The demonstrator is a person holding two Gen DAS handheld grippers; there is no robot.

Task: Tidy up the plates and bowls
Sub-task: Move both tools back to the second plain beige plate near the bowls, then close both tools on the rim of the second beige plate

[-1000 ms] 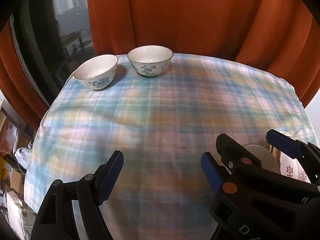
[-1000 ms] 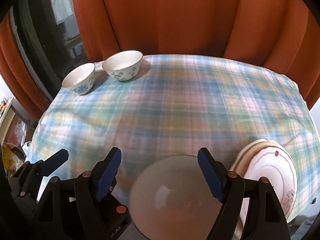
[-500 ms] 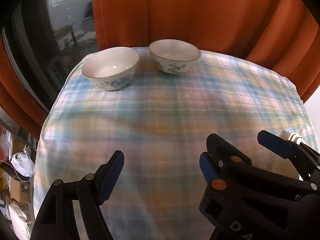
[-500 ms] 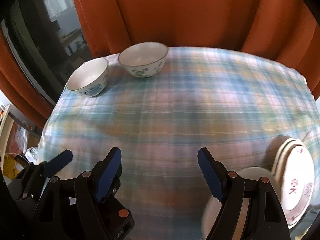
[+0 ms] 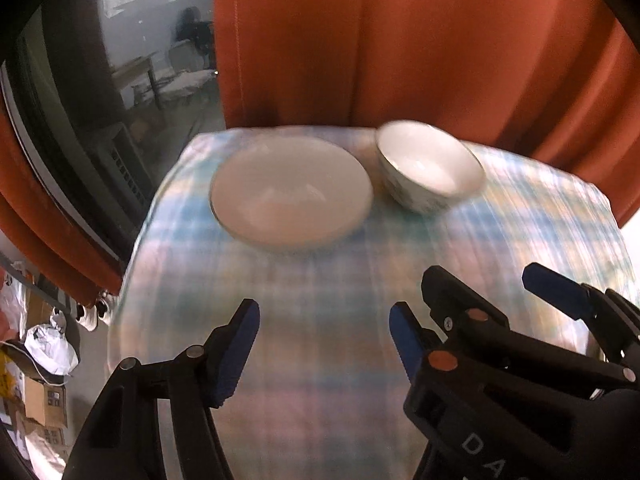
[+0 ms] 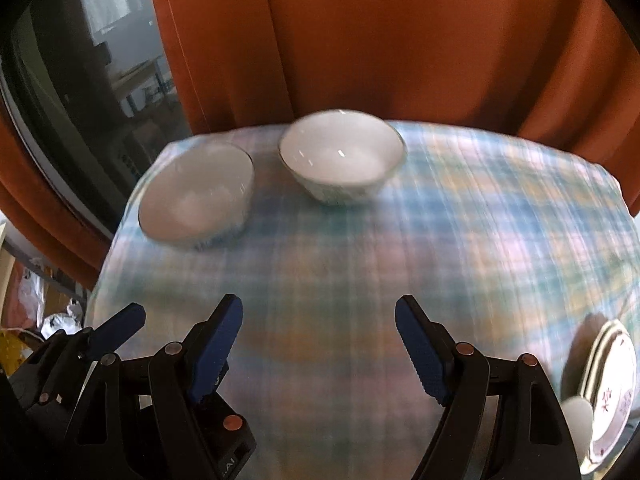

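Two white bowls with blue flower patterns stand at the far left end of the table: the left bowl [image 5: 292,200] [image 6: 196,196] and the right bowl [image 5: 430,172] [image 6: 342,156]. My left gripper [image 5: 324,344] hovers over the cloth short of the left bowl; its jaws are closing with nothing between them. My right gripper [image 6: 320,332] [image 5: 496,292] is beside it, open and empty, facing the right bowl. A stack of plates [image 6: 612,384] with red marks lies at the lower right, and a pale bowl rim [image 6: 578,416] shows next to it.
A plaid cloth [image 6: 440,240] covers the table. Orange curtains [image 5: 400,60] hang close behind the bowls. A dark window [image 5: 100,100] is at the left. Boxes and bags [image 5: 44,360] lie on the floor past the table's left edge.
Both grippers have travelled across the table toward the two bowls, which now look larger and closer. The plates and pale bowl slid to the lower right edge. The left jaws have narrowed.
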